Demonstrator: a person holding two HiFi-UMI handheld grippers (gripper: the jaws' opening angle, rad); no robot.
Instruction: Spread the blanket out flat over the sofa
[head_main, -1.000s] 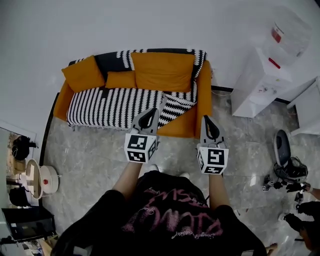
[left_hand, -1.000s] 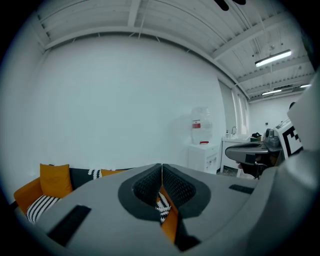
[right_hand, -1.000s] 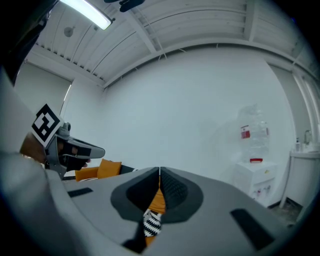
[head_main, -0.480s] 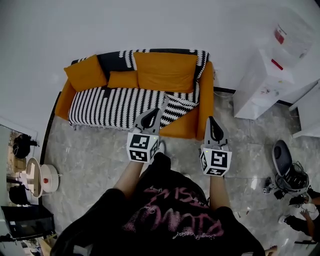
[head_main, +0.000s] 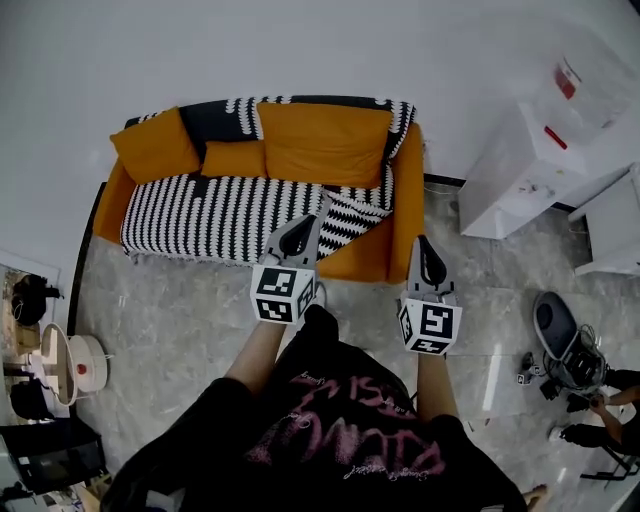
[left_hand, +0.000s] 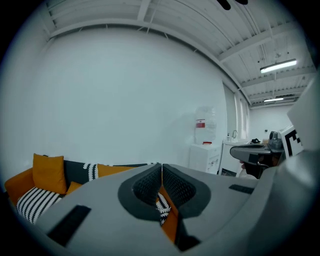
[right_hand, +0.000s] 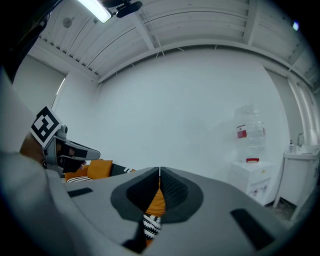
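Observation:
The orange sofa stands against the white wall. A black-and-white striped blanket covers its seat and runs up the backrest behind three orange cushions. At the seat's right end a zigzag-patterned corner of the blanket lies folded over and rumpled. My left gripper is shut and empty, in the air just short of that corner. My right gripper is also shut and empty, in front of the sofa's right arm. In the left gripper view the shut tips aim at the folded corner; the right gripper view shows the same.
A white water dispenser stands right of the sofa. Small round white tables and dark bags sit at the left edge. Equipment and another person occupy the floor at the right. Grey marble floor lies between me and the sofa.
Both grippers have edged forward toward the sofa and slightly down, and a leg has stepped forward. The jaws stayed shut, and the blanket has not moved.

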